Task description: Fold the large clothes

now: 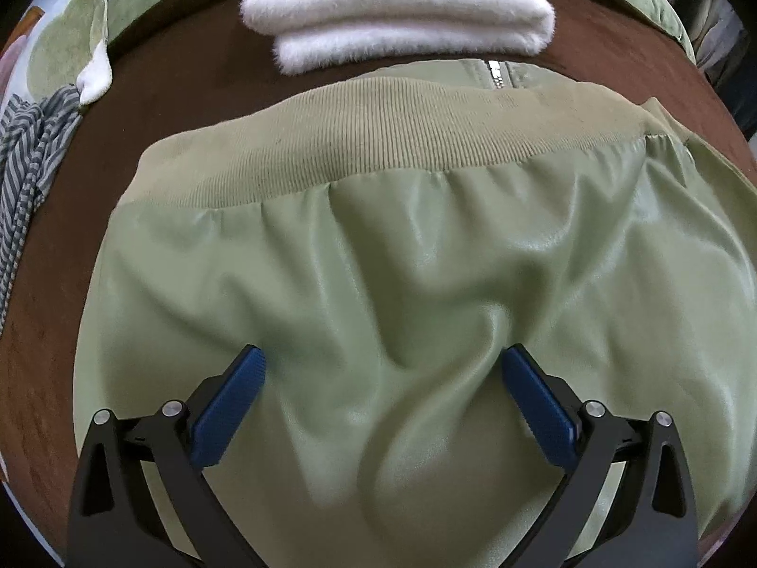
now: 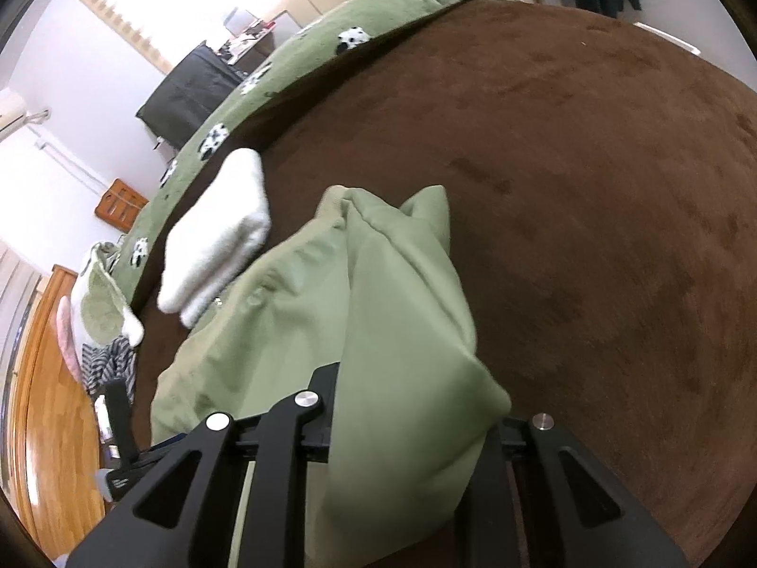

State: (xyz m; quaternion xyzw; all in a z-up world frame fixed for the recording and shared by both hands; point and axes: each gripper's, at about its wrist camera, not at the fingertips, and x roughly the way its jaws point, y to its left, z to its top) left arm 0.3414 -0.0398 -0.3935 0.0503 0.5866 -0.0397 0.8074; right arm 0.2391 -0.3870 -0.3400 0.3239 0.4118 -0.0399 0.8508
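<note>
A pale green, shiny jacket (image 1: 426,260) with a ribbed hem band (image 1: 378,142) and a zipper (image 1: 494,73) lies spread on the brown bed cover (image 1: 189,80). My left gripper (image 1: 384,355) hovers right over its rumpled body, open, its blue pads (image 1: 227,407) wide apart and only loose cloth below them. In the right wrist view the jacket (image 2: 303,303) is bunched, and a thick fold of it (image 2: 407,359) rises between the black fingers of my right gripper (image 2: 411,407), which is shut on it. The fold hides that gripper's fingertips.
A folded white fluffy garment (image 1: 397,9) (image 2: 217,236) lies just beyond the jacket's hem. A grey striped cloth (image 1: 33,161) hangs at the bed's left edge. A green panda-print blanket (image 2: 303,47) borders the far side. Bare brown cover (image 2: 591,189) stretches to the right.
</note>
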